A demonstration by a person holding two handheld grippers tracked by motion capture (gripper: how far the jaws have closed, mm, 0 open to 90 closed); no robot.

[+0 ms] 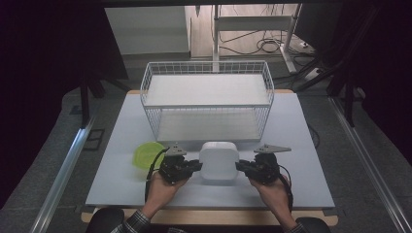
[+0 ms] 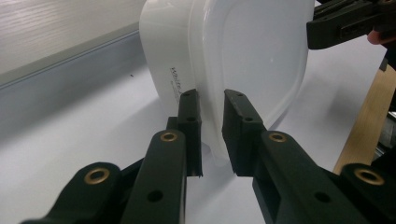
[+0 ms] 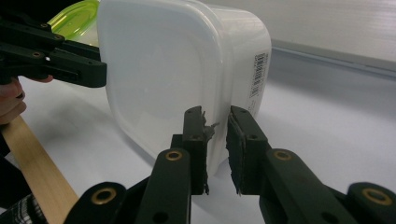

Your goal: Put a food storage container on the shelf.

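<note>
A white plastic container with rounded corners sits on the white table top, near the front and midway between my hands. My left gripper reaches in from its left side. In the left gripper view the container has its thin rim between the two black jaws of that gripper, which are shut on it. My right gripper comes in from the right side. In the right gripper view the jaws of that gripper pinch the rim of the container in the same way.
A green translucent lid lies flat on the table just left of my left hand. A white wire basket with two levels stands behind the container. A wooden strip runs along the table's near edge.
</note>
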